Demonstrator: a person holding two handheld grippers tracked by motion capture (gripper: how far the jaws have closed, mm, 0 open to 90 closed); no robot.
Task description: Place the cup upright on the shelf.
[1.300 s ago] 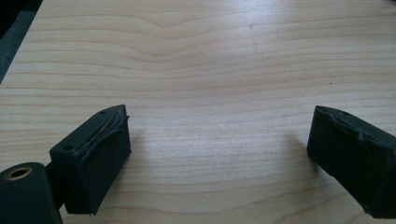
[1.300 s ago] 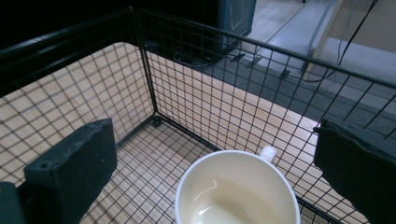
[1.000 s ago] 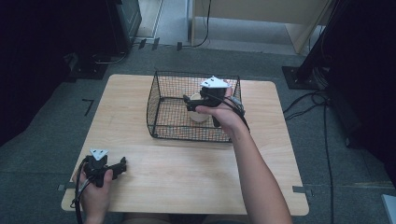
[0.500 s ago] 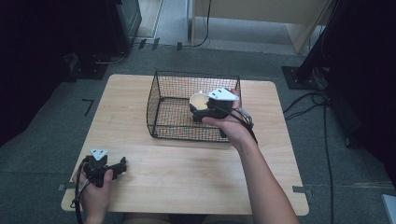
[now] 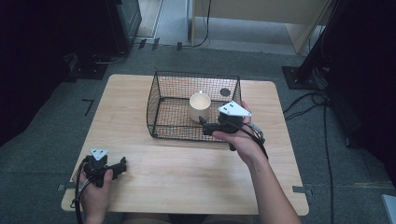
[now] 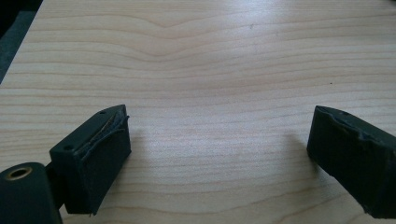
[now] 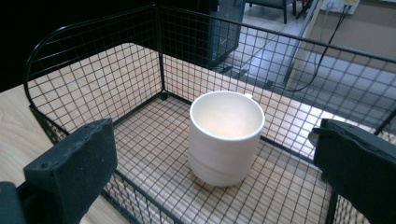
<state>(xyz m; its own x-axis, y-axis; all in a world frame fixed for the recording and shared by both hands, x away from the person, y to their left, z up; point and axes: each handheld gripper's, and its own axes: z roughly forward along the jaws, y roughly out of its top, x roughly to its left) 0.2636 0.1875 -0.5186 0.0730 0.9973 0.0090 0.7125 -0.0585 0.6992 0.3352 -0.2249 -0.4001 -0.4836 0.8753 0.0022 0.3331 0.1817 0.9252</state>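
so the white mug [image 7: 226, 135] is sitting upright on the floor of the black wire basket [image 5: 163, 100], straight ahead of the right tongs [image 5: 205, 126] and just past their tips; those tongs are spread wide with nothing between the jaws, hovering at the basket's near rim, so to me the mug reads as set down and the step in hand is getting out of there cleanly; I'd leave the jaws spread, lift a touch so the lower jaw doesn't snag the top wire, then draw straight back toward the hand rather than sweeping sideways, since the basket wall is right beside the tongs and a bump would shove the whole thing across the tabletop [image 5: 187, 163]; the mug has a small handle nub showing on the side away from the tongs, well apart from the jaws; the left tongs [image 6: 219, 154] are spread wide too, empty, resting low over bare wood well off to the side of the basket, and I'd just leave them parked; as for writing: none that I can read, the mug looks plain, no logo on the basket wire or the jaw pads
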